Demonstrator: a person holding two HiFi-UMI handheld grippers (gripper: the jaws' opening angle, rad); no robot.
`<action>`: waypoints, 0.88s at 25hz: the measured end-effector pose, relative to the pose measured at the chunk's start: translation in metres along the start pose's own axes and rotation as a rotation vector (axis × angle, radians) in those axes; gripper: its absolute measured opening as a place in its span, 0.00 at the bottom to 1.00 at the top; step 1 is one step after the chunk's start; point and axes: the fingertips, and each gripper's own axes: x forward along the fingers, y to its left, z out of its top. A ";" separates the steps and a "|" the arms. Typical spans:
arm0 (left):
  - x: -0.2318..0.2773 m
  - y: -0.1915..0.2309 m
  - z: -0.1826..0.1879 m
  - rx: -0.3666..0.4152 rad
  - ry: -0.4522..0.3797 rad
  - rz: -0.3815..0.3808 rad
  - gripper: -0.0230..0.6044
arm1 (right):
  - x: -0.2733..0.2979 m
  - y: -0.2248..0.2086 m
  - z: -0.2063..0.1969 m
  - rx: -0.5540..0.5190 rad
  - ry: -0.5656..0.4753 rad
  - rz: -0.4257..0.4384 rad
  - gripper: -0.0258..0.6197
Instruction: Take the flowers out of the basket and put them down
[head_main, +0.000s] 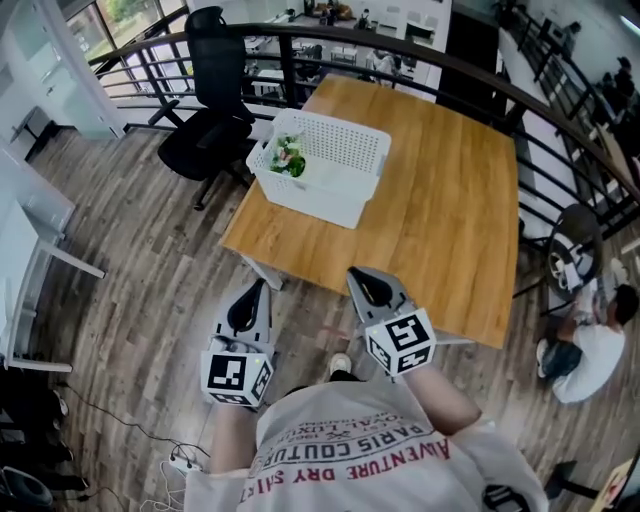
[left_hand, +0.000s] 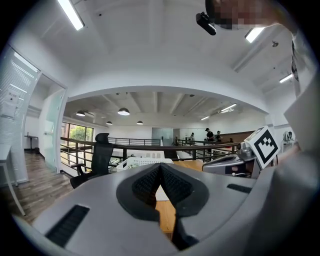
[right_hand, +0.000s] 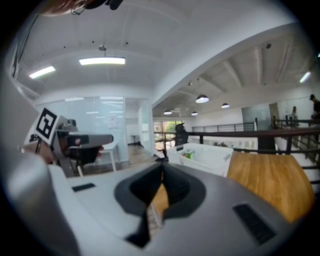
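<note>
A white slatted basket (head_main: 322, 198) stands on the near-left corner of a wooden table (head_main: 450, 220). Inside it, at its left end, lie flowers (head_main: 291, 157) with green leaves. Both grippers are held side by side short of the table's near edge, pointing at it. My left gripper (head_main: 262, 285) is shut and empty, over the floor below the basket. My right gripper (head_main: 356, 272) is shut and empty too, its tip just at the table edge. The right gripper view shows the basket (right_hand: 202, 156) and flowers (right_hand: 189, 155) ahead beyond the shut jaws. In the left gripper view the basket (left_hand: 140, 162) sits behind the jaw tips.
A black office chair (head_main: 210, 110) stands left of the table by a dark railing (head_main: 420, 55). A white desk (head_main: 25, 250) is at far left. A person (head_main: 590, 350) sits on the floor at lower right. Cables (head_main: 150, 450) lie on the wood floor.
</note>
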 end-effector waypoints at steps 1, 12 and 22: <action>0.013 0.002 0.001 -0.003 -0.001 0.000 0.08 | 0.007 -0.010 0.003 -0.003 0.001 -0.001 0.08; 0.143 0.050 -0.011 -0.049 0.033 -0.068 0.08 | 0.097 -0.097 0.025 -0.010 0.008 -0.079 0.08; 0.262 0.139 0.014 -0.004 0.017 -0.279 0.08 | 0.203 -0.132 0.060 0.015 0.016 -0.240 0.08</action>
